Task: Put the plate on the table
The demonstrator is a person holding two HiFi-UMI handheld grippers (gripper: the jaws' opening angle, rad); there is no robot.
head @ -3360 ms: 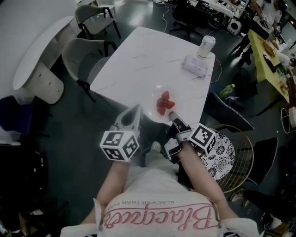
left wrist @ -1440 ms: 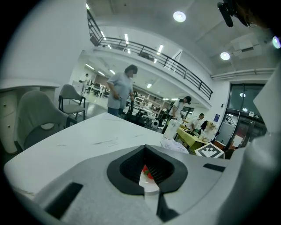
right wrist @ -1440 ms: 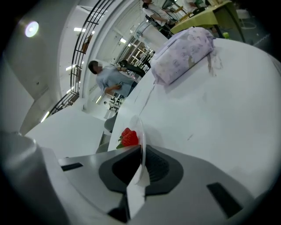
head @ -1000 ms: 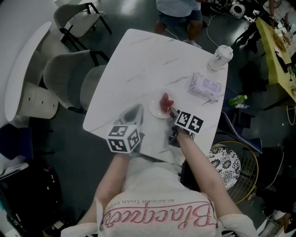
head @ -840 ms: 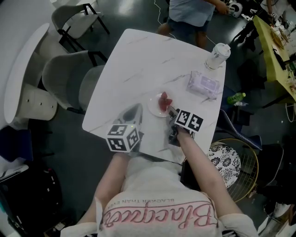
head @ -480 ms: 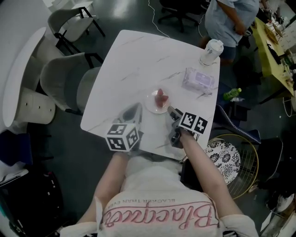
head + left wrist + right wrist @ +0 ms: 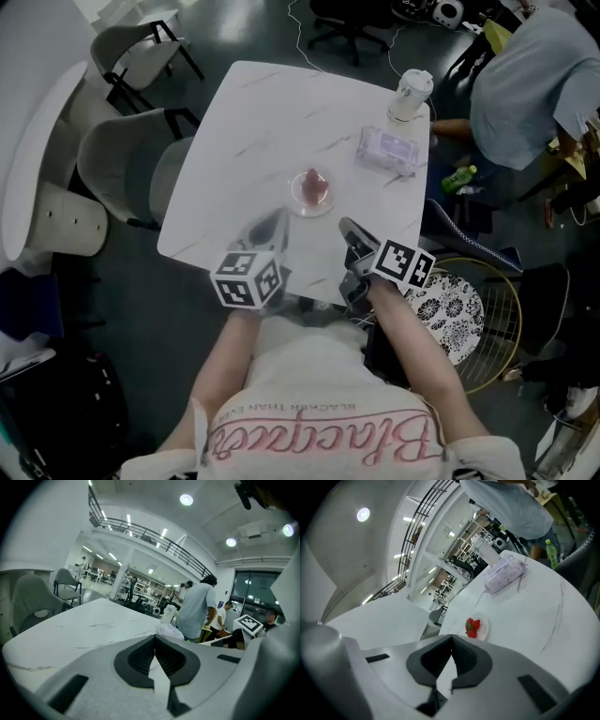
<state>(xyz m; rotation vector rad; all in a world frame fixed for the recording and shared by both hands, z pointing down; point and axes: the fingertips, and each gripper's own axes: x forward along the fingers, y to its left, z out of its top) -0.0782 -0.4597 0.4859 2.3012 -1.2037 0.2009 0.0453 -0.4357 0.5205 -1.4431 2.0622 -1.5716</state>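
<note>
The white marble bench (image 7: 262,122) carries everything. The left gripper (image 7: 272,223) and right gripper (image 7: 349,228) hover at its near edge, jaws together on nothing, the right's just closing. Beyond them lies a wipes pack (image 7: 386,150). The plate (image 7: 298,199) sits mid-bench, clear of both grippers, holding strawberries (image 7: 314,185).

On table (image 7: 262,112): plate (image 7: 297,200) centre, strawberries (image 7: 315,186) on it; wipes pack (image 7: 386,150), cup (image 7: 411,94) behind right.

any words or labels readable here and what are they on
"BLACKER THAN EVE…", seemingly, upside down on the person's shirt; the pink script below it is unclear.
Wipes pack, cup: print too blurred to read.
Marker cubes: square patterns, no letters.
</note>
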